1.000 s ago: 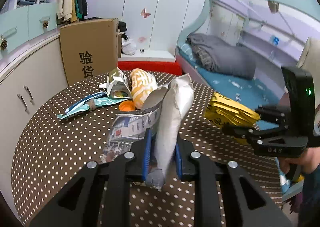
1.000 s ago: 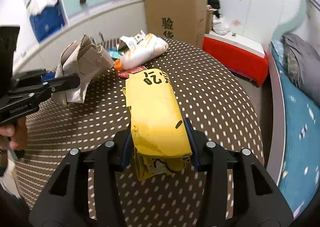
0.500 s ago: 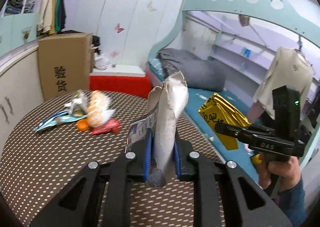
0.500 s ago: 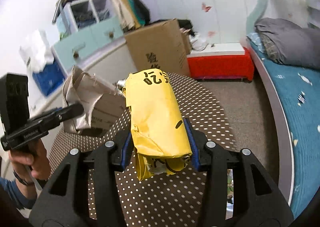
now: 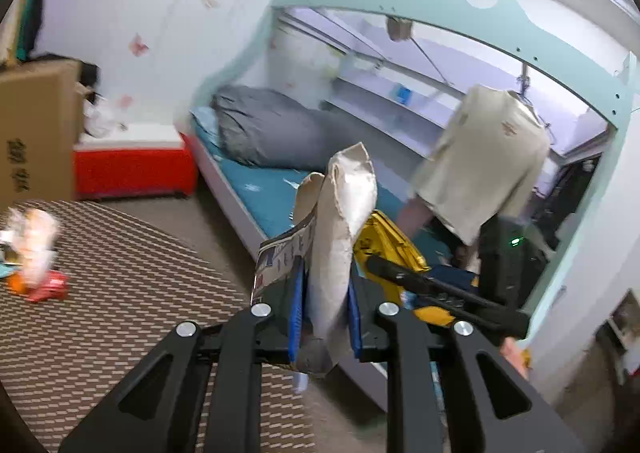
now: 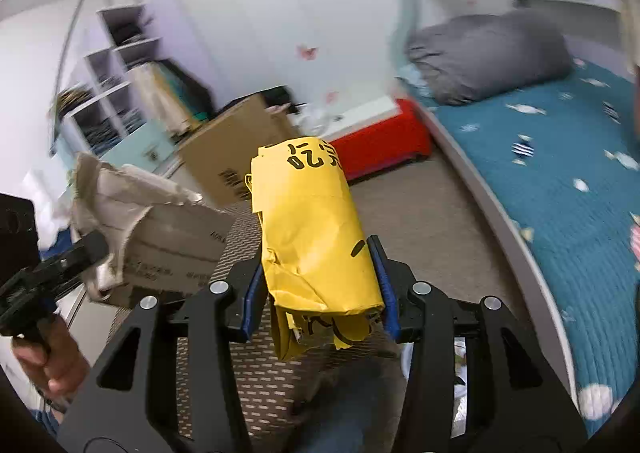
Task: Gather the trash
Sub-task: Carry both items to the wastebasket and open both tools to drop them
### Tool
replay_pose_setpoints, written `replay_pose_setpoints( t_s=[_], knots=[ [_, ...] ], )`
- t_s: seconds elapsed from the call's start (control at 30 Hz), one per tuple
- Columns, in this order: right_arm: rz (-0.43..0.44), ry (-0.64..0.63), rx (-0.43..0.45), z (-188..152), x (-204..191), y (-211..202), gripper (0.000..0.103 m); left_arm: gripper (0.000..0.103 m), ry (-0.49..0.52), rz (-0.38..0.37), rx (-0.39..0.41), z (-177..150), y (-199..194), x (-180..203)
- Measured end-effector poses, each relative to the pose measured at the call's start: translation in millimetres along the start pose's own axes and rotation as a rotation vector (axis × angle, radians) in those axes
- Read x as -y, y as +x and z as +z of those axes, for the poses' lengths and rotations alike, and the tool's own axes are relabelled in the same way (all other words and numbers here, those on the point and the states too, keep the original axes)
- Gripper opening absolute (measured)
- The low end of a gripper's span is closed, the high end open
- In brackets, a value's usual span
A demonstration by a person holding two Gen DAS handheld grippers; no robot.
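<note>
Beyond both pairs of jaws lies a bed (image 5: 256, 189); the dotted table (image 5: 120, 293) sits below them. The left gripper (image 5: 324, 317) clamps a torn grey carton (image 5: 340, 221), the right gripper (image 6: 316, 293) a crumpled yellow bag (image 6: 312, 221). Carrying seems underway; next, a bin, unseen.

Left of the left gripper (image 5: 324, 327), blurred wrappers (image 5: 34, 249) on the table (image 5: 120, 293) defy identification; the cardboard box (image 5: 32, 133) is edge-cropped.
</note>
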State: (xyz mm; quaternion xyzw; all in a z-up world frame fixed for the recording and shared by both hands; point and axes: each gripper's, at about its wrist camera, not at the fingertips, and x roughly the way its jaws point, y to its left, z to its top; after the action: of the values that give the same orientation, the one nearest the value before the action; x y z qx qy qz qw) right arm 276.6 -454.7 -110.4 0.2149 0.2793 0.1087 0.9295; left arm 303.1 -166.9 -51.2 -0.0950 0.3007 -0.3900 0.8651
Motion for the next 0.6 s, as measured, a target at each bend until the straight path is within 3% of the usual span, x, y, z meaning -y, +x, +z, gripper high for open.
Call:
replay_pose_setpoints(
  t_s=[0.23, 0.6],
  knots=[
    [-0.120, 0.120, -0.002, -11.2, 69.3, -9.2, 0.045, 0.018, -0.077, -0.072, -0.139, -11.9, 78.8, 18.7],
    [-0.193, 0.216, -0.074, -31.4, 128.1, 17.7, 0.046, 0.018, -0.090, 0.009, -0.326, -32.8, 180.0, 21.7]
  ],
)
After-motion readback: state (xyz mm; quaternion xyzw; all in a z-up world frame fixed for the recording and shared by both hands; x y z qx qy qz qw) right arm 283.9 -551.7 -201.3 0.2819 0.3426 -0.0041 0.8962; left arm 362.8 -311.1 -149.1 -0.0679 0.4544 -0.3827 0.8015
